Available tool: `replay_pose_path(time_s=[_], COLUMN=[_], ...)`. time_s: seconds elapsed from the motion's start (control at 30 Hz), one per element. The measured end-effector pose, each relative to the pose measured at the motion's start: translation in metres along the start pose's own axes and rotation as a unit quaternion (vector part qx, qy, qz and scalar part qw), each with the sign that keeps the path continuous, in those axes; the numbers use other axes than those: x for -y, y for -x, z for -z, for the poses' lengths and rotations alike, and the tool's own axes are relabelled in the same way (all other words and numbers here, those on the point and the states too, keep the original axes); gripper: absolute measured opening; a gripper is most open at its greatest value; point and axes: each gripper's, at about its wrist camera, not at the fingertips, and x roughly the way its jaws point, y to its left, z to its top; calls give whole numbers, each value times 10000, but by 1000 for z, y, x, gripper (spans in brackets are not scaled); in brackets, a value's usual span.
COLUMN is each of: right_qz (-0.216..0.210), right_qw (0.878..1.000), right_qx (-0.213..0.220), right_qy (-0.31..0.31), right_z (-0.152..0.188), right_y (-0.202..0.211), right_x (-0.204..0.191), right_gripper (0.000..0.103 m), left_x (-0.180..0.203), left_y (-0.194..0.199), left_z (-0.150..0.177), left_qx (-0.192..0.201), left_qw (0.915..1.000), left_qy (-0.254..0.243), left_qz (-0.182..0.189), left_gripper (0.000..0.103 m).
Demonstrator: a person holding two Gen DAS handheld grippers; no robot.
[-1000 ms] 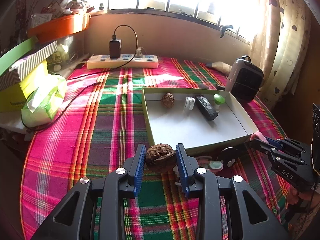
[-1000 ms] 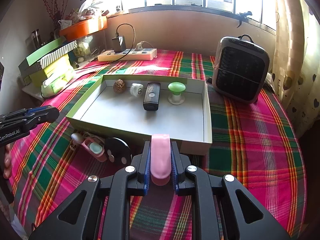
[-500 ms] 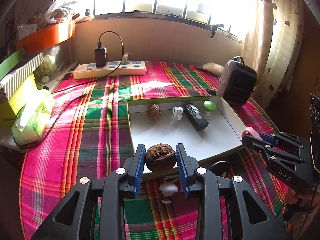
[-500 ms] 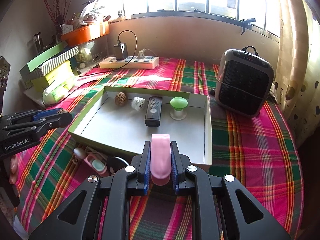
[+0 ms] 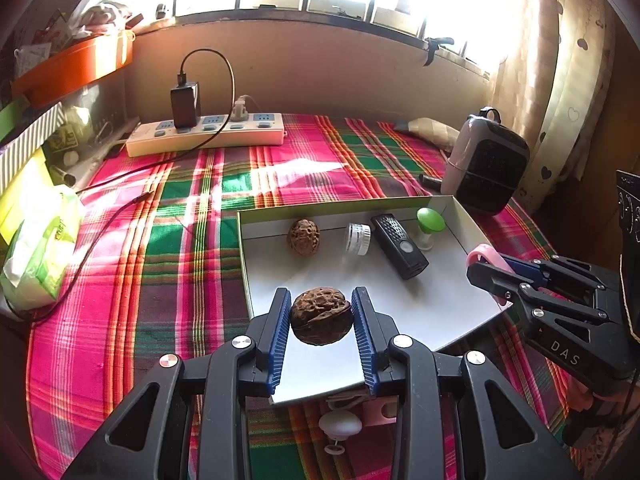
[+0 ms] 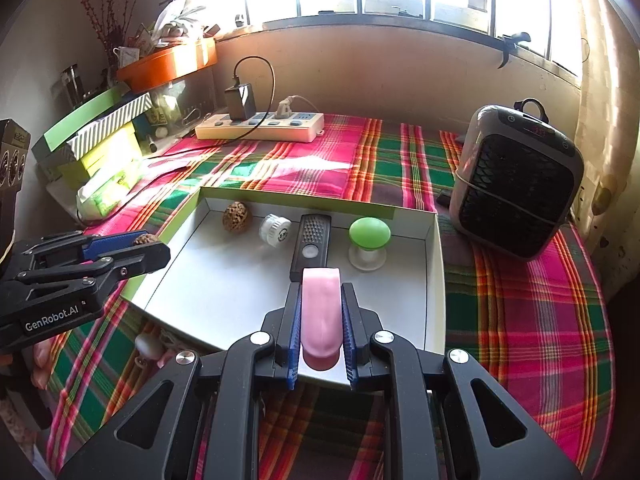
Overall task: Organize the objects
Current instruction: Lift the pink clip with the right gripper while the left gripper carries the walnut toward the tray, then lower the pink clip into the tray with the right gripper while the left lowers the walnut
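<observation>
Above a plaid-covered table (image 5: pixel 168 264), the left gripper (image 5: pixel 322 314) clenches a brown walnut (image 5: pixel 321 315) between its blue pads, poised over the near left part of a shallow white box (image 6: pixel 438 280). Ahead of it, along the box's far wall, sit a second walnut (image 5: pixel 303 237), a small white jar (image 5: pixel 357 238), a black remote (image 5: pixel 398 251) and a green-capped stand (image 5: pixel 429 225), left to right. To its right, the right gripper (image 6: pixel 321 316) is clamped tight on a pink strip (image 6: pixel 321 312) above the box's near edge, the remote just beyond its tips. Farther right stands a small heater (image 6: pixel 520 196), outside the box.
</observation>
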Motion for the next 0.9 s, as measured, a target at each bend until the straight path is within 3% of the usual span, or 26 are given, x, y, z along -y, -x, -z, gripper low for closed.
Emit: replay_pose_path(time_s=[0.9], right_qz=[94], right_qw=[9988], right_qx=[-430], right_qy=[-205], right_z=[-16], right_y=[-53], right_x=[22], right_gripper=[19], left_x=[-5], left_y=[-54], left_z=[-26], left_qx=[-317], left_qw=[9994], left_qy=[-35], left_qz=[-102], left_gripper=[29])
